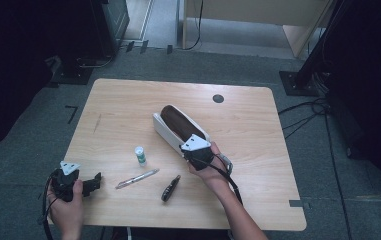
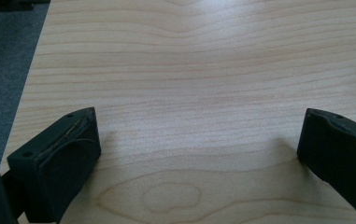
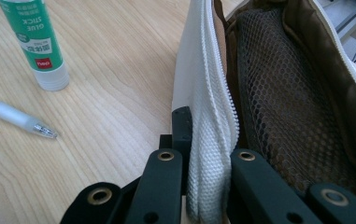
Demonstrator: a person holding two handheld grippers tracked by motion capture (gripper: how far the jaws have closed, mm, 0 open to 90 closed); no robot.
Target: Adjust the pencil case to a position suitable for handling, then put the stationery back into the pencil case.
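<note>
Two black two-jaw grippers are working at a pale wooden table (image 1: 128, 100) with rounded corners. The right gripper (image 3: 208, 186) is clenching the near wall of a white fabric pencil case (image 1: 165, 131) with a brown mesh lining, its jaws pinching the zipped white edge between them. The case is lying open near the table's centre, running from about 11 o'clock to 5 o'clock, with the gripping hand (image 1: 209, 167) at its 5 o'clock end. The left gripper (image 2: 199, 154) is resting released at the table's 8 o'clock corner, jaws standing wide apart over bare wood. A small white glue stick (image 1: 140, 155) with a green label is standing upright just at 9 o'clock of the case's near end. A slim clear pen (image 1: 137, 179) is lying at 6 o'clock of the glue stick. A dark folded pocket tool (image 1: 170, 188) is lying at 4 o'clock of the pen.
</note>
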